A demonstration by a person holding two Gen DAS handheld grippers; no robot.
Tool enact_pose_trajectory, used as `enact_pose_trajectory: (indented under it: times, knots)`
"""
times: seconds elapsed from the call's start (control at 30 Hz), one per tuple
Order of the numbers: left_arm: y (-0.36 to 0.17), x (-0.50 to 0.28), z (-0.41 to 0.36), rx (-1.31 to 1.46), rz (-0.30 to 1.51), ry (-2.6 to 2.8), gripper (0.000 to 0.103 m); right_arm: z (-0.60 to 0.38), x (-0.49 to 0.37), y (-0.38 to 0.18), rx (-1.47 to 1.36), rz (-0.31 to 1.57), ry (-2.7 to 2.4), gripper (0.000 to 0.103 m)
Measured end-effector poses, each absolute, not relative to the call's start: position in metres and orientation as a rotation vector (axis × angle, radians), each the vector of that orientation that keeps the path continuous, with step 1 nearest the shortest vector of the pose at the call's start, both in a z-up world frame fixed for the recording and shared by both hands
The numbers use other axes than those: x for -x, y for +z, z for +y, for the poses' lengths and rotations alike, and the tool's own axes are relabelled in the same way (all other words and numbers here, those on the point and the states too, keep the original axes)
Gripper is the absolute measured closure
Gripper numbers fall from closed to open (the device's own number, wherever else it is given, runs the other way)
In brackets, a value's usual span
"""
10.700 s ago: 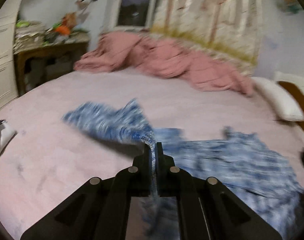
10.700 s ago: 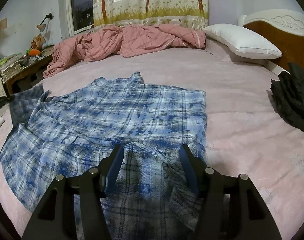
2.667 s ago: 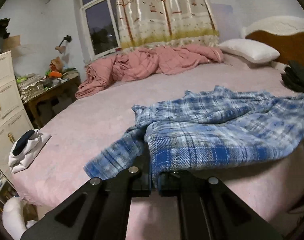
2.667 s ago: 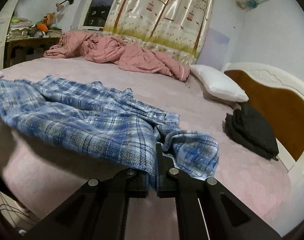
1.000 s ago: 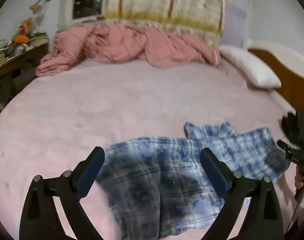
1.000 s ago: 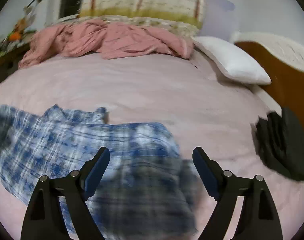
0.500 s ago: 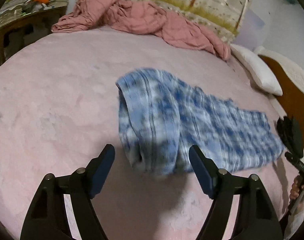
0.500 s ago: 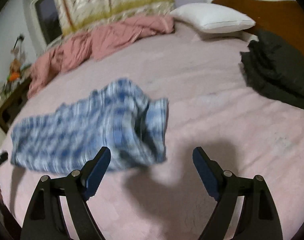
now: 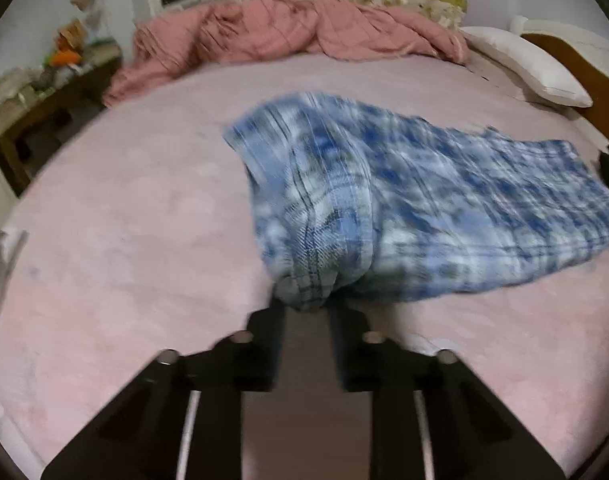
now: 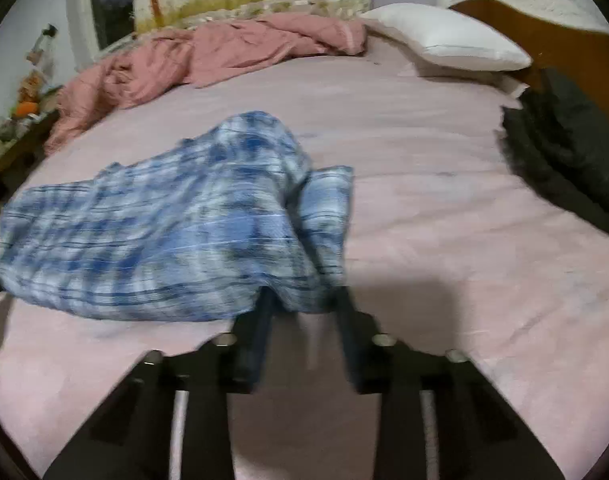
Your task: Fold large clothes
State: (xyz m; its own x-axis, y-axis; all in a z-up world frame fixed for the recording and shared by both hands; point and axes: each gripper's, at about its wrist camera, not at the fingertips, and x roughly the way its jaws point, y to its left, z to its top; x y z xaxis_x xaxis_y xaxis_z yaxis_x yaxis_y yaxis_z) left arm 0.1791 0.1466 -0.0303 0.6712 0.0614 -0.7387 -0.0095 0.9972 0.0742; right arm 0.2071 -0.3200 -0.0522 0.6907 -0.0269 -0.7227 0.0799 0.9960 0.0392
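A blue plaid shirt [image 9: 424, 200], folded into a long band, lies across the pink bed [image 9: 124, 220]. In the left wrist view the band's thick left end sits bunched between the fingertips of my left gripper [image 9: 306, 312]; its jaws are closing and the pads meet the cloth. From the right wrist the same shirt [image 10: 164, 232] runs off to the left. Its right end fills the gap of my right gripper [image 10: 302, 304], whose jaws are also closing on the fabric. Both views are blurred by motion.
A crumpled pink quilt [image 9: 284, 28] is heaped along the far side of the bed. A white pillow [image 10: 448, 44] lies by the wooden headboard [image 10: 544, 28], with black clothing [image 10: 564, 140] at the right edge. A cluttered side table [image 9: 44, 92] stands at the left.
Both grippers stood wide open above the shirt; they have since dropped toward its two ends and their jaws have narrowed onto the cloth.
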Motion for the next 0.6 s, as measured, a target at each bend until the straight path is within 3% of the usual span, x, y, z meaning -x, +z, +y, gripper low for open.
enact_pose_trajectory:
  times: [0.1, 0.27, 0.37, 0.43, 0.6]
  knots:
    - [-0.023, -0.177, 0.154, -0.081, 0.796, 0.075, 0.086, -0.322, -0.207, -0.052, -0.085, 0.802, -0.068, 0.095]
    - [-0.026, -0.179, 0.171, -0.016, 0.801, 0.114, 0.077, -0.324, -0.208, -0.052, -0.087, 0.8, -0.075, 0.097]
    - [-0.026, -0.176, 0.166, -0.082, 0.774, 0.174, 0.062, -0.325, -0.207, -0.051, -0.067, 0.796, -0.119, 0.1]
    - [-0.024, -0.171, 0.164, -0.131, 0.73, 0.231, 0.04, -0.331, -0.206, -0.05, -0.073, 0.789, -0.159, 0.1]
    - [0.008, -0.146, 0.202, 0.18, 0.554, 0.015, 0.04, -0.344, -0.196, -0.033, -0.126, 0.721, -0.111, 0.1]
